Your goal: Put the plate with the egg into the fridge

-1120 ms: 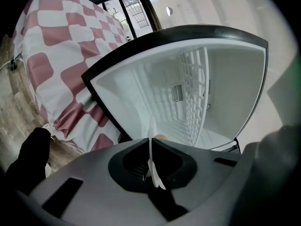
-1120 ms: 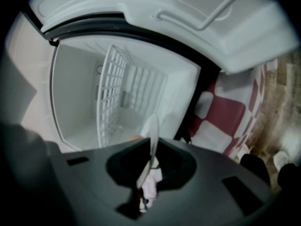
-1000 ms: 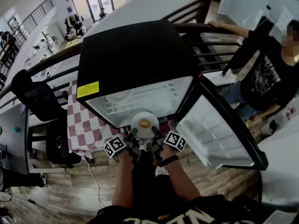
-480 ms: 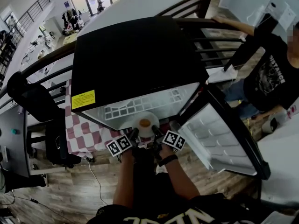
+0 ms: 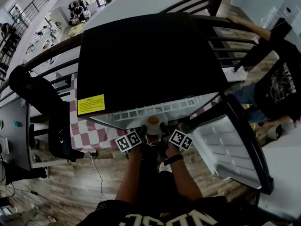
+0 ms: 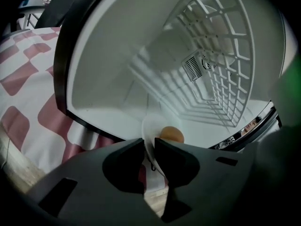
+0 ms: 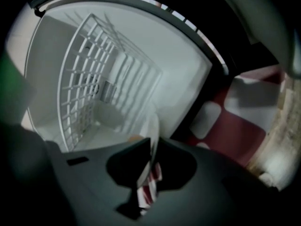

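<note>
A white plate (image 5: pixel 153 126) with a brown egg (image 5: pixel 153 121) sits in the mouth of the black mini fridge (image 5: pixel 141 55), just under its top edge. My left gripper (image 5: pixel 142 131) is at the plate's near left rim and my right gripper (image 5: pixel 163 129) at its near right rim. In the left gripper view the plate (image 6: pixel 149 128) and egg (image 6: pixel 171 134) lie over the fridge's white floor; the left gripper (image 6: pixel 149 147) is opening, the rim loose between its jaws. In the right gripper view the right gripper (image 7: pixel 153 147) is shut on the plate's rim (image 7: pixel 153 125).
The fridge door (image 5: pixel 225 145) hangs open to the right. A white wire shelf (image 6: pixel 225 55) spans the inside above the plate. The fridge stands on a red and white checked cloth (image 5: pixel 94 131). A person (image 5: pixel 282 84) stands at the right by the railing; a black chair (image 5: pixel 42 107) at the left.
Both grippers have carried the plate forward, from just in front of the fridge into its mouth. The head view has shifted over the fridge top.
</note>
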Tool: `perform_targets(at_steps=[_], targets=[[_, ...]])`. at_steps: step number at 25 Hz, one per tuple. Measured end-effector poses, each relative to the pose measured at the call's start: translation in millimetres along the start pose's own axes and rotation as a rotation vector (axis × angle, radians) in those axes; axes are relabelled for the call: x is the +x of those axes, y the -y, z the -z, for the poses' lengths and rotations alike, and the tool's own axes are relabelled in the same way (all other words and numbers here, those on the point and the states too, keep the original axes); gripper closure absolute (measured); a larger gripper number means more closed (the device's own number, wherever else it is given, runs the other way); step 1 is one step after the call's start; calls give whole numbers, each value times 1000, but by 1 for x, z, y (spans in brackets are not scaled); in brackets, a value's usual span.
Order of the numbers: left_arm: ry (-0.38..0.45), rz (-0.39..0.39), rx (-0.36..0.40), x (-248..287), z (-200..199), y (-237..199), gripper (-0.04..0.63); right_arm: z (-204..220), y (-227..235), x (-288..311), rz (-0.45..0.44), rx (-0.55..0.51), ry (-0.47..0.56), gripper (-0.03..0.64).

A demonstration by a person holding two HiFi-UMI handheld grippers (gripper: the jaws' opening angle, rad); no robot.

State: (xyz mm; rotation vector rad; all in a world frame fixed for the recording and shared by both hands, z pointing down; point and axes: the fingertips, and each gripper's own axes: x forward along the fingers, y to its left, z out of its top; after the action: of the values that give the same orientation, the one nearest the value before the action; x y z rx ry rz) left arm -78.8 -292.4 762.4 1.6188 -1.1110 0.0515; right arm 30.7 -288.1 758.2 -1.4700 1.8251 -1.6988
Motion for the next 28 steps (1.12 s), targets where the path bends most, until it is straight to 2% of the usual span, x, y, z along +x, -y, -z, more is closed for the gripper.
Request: perform_targets(at_steps=[5, 10, 17, 20, 25, 28], targets=[[18, -24, 20, 10, -4, -4, 517, -8, 3, 11, 10, -6, 24, 575], [42, -43, 10, 8, -6, -8, 512, -10, 3, 23, 18, -26, 3, 575], [45, -60, 46, 13, -24, -6, 512, -16, -4, 36, 4, -23, 25, 575], [45, -79, 85, 12, -28, -3, 505, -19, -8, 37, 15, -41, 19, 575], [14, -177, 220, 13, -30, -3, 482, -20, -10, 40, 42, -86, 9, 574], [11, -216, 267, 12, -28, -3, 471, -20, -9, 38, 54, -121, 11, 569]])
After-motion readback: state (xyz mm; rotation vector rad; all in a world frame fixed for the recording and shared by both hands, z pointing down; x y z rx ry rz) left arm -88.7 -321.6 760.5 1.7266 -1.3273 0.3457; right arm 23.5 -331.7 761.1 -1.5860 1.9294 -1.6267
